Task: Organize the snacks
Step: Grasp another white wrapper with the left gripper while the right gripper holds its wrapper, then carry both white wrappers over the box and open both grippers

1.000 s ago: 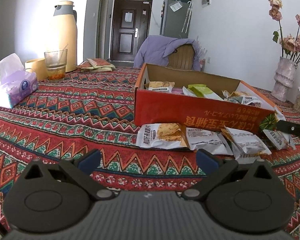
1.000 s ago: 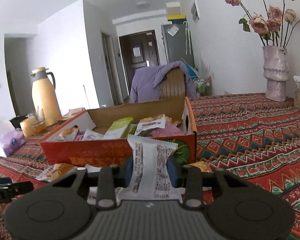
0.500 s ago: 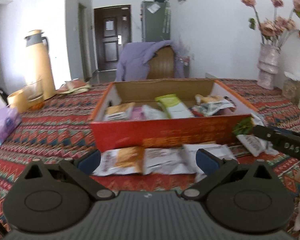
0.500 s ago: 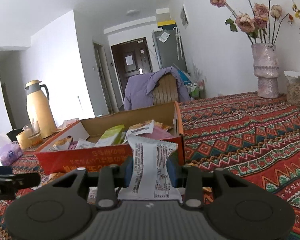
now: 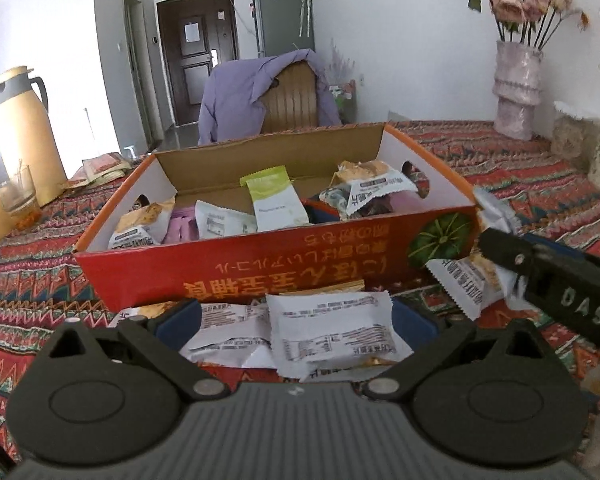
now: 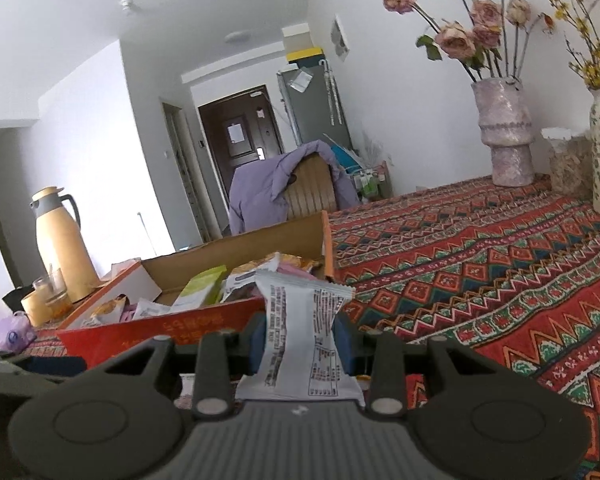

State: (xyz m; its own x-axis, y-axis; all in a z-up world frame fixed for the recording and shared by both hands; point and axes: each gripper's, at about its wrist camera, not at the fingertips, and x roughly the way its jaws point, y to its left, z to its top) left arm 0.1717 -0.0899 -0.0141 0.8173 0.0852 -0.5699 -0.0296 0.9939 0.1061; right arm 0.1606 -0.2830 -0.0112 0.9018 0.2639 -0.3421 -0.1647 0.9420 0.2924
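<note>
Our right tool (image 6: 300, 340) is clamped on a white snack packet (image 6: 300, 344), which stands with its long axis pointing up and forward out of the pads, pinched across its narrow waist. The red cardboard box (image 6: 204, 324) lies ahead of it and to the left, its near wall just beyond the packet's top edge, so we judge the packet must go up over that wall and leftward to land among the snacks already inside. Our left tool (image 5: 296, 320) stands wide, holding nothing, and its pads flank two white packets (image 5: 328, 328) lying flat on the surface (image 5: 40, 288) against the box's near wall; the nearer one lies with its long axis across the gap between the pads. In the left wrist view, the right tool (image 5: 512, 256) comes in from the right beside the box's corner, where another packet (image 5: 464, 280) lies on the cloth. Of the two, we take the right tool to be nearer a drop, since it already carries its packet.
</note>
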